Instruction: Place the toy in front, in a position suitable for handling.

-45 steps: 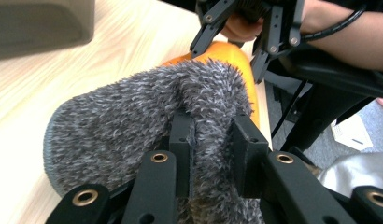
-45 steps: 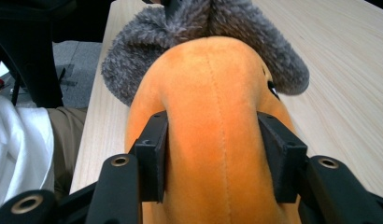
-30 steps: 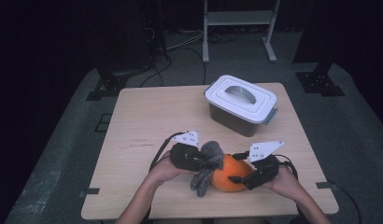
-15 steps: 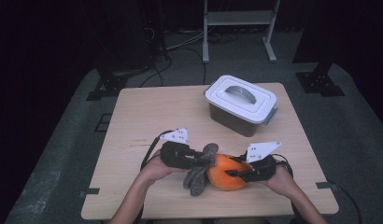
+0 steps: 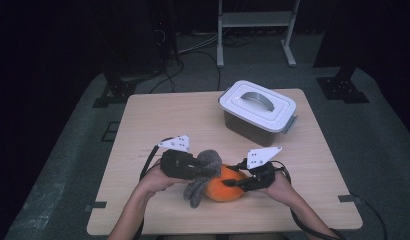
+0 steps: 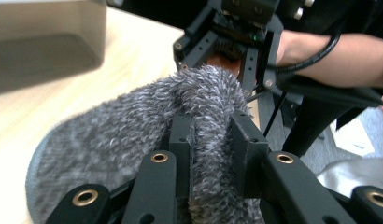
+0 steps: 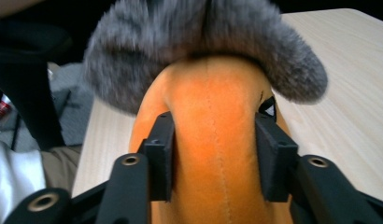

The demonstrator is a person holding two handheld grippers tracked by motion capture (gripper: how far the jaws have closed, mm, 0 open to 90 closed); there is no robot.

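An orange plush toy (image 5: pixel 222 191) with a grey fuzzy part (image 5: pixel 209 161) lies near the table's front edge. My left gripper (image 5: pixel 200 170) comes in from the left and is shut on the grey fur (image 6: pixel 133 121), which bulges between its jaws. My right gripper (image 5: pixel 234 183) comes in from the right, and its pads press into the orange body (image 7: pixel 213 116). Its jaws clamped in and have just been opening a little, with the plush still squeezed between them. In the left gripper view the right gripper (image 6: pixel 236 32) faces me just behind the fur.
A dark box with a white handled lid (image 5: pixel 258 105) stands at the back right of the wooden table (image 5: pixel 158 120). Cables trail from both grippers toward the front edge. A metal stand and dark floor lie beyond the table.
The right gripper's jaws closed onto the orange body and it slid left. The left gripper pulled left with the grey fur, and the toy shifted slightly left.
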